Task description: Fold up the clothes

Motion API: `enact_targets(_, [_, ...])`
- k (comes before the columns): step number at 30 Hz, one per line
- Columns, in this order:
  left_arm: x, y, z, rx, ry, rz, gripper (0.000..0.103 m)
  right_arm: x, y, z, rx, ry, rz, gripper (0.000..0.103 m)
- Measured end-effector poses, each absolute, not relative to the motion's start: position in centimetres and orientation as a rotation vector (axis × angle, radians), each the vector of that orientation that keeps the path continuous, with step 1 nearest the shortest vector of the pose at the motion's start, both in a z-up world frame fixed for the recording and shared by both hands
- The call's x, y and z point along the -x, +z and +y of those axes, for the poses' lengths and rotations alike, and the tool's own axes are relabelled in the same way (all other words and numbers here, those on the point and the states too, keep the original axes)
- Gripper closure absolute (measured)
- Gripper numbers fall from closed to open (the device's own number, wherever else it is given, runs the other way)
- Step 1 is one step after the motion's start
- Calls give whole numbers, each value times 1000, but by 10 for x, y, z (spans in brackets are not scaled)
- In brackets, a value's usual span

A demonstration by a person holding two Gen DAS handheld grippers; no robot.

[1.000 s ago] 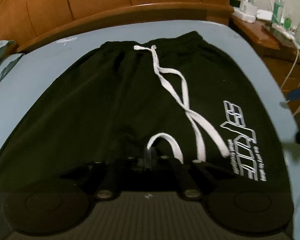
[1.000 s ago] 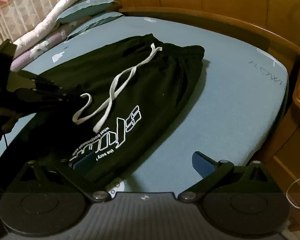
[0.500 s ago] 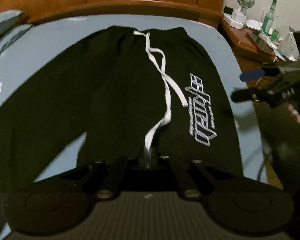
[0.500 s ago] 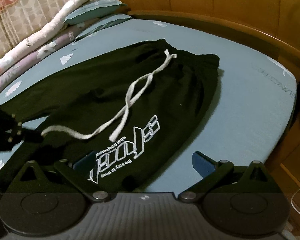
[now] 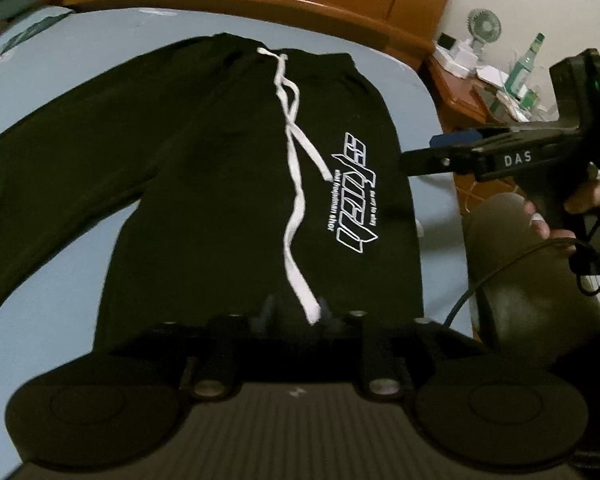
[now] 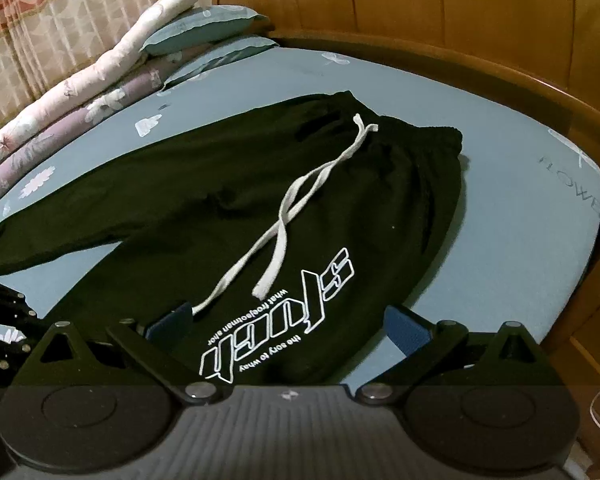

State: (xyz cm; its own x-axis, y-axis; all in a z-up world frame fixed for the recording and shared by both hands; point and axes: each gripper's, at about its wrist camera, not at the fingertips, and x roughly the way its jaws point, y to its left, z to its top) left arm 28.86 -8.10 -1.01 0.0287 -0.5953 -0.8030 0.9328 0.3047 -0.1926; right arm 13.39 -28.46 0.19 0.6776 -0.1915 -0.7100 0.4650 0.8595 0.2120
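What worried me most sat right at the left claw (image 5: 296, 310), low in the middle of its own view: its jaws stood only a narrow way apart, and the loose end of the flat white drawstring cord (image 5: 296, 184) lay between the tips. I could not tell whether either tip touched it. Had I closed there, I judged I would pinch cord alone, and any pull would drag it through the waistband or tug the waist crooked instead of lifting cloth. The right claw (image 6: 286, 322) was spread wide and held nothing. It hung over the near leg, and the cord's end passed behind its left blue pad (image 6: 168, 320), so a careless bite on that side risked the same snag. Beyond the claws, the black soft-knit jogger trousers (image 5: 204, 184) lay flat and face up on the pale blue bed sheet (image 6: 520, 240), with the waistband toward the top of the frame. The white outline lettering (image 5: 356, 196) ran along the leg on the right. The other leg (image 5: 60, 168) splayed off toward the left edge, and I thought a fold taken with the legs so far apart would come out skewed. The sheet could also bunch under a dragged hem. At the right edge of the left view, the black cable (image 5: 500, 268) trailing from the hand (image 5: 588, 204) on the right claw might catch as it reached.
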Motion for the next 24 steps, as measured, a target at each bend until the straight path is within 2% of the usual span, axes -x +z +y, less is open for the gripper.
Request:
enact_targets(3, [-286, -9, -74, -456, -1207, 918, 52, -140, 3, -281, -395, -367, 734, 0])
enact_targets(6, [-284, -11, -67, -459, -1167, 911, 49, -146, 3, -279, -416, -347, 709, 0])
enact_targets(8, [-283, -11, -60, -445, -1143, 916, 49, -155, 0, -280, -432, -341, 709, 9])
enact_targets(9, [-283, -12, -57, -437, -1130, 918, 49, -160, -2, -282, -435, -343, 719, 25])
enact_targets(10, [-283, -12, -54, -430, -1118, 920, 49, -165, -4, -283, -440, -344, 732, 36])
enact_targets(17, [-285, -11, -28, -352, -1036, 933, 45, -208, -23, -307, -507, -339, 737, 41])
enact_targets(18, [-285, -12, -25, -341, -1026, 934, 45, -214, -27, -309, -491, -353, 745, 49])
enact_targets(19, [-287, -12, -22, -334, -1017, 936, 45, -220, -33, -310, -482, -371, 773, 65])
enact_targets(21, [-287, -12, -19, -325, -1006, 935, 45, -228, -42, -313, -468, -400, 815, 89])
enact_targets(24, [-288, -12, -14, -313, -996, 935, 45, -230, -46, -312, -450, -419, 822, 91])
